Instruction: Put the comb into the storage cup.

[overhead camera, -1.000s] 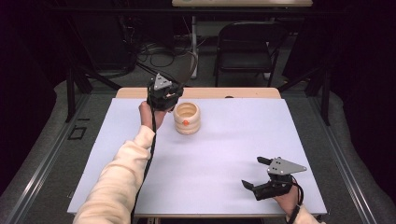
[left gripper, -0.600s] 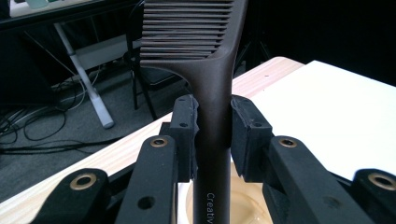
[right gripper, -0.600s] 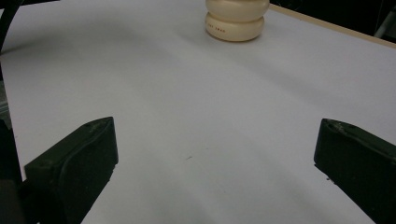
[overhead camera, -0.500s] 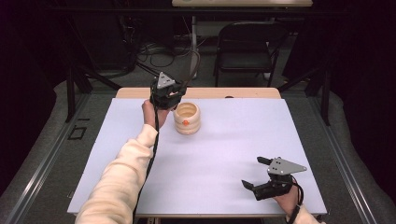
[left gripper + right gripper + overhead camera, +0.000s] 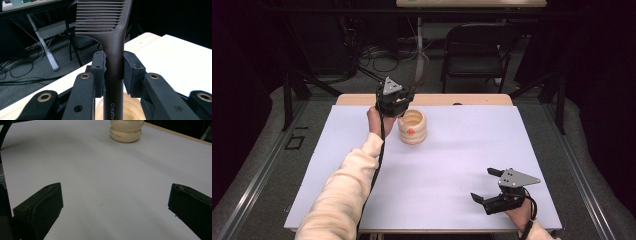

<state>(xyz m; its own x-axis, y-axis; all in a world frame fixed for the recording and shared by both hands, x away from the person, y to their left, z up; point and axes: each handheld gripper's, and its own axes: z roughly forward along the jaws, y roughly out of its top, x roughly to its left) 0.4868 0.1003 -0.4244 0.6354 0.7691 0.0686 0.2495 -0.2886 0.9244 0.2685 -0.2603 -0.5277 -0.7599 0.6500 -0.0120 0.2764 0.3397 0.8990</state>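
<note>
Gripping a dark brown plastic comb (image 5: 113,50) by its smooth handle, the left gripper (image 5: 113,72) pinches tight above the ribbed cream holder (image 5: 412,126). Right gripper (image 5: 493,186) rests on the white table (image 5: 462,145), jaws spread wide, empty.

Even overhead light falls on the white table (image 5: 452,165), which reads bright and slightly washed out, while everything around the table sinks into near black. Shadows on the table are faint and soft. In the left gripper view the comb (image 5: 110,27) is sharp; the room behind the table is softer.
</note>
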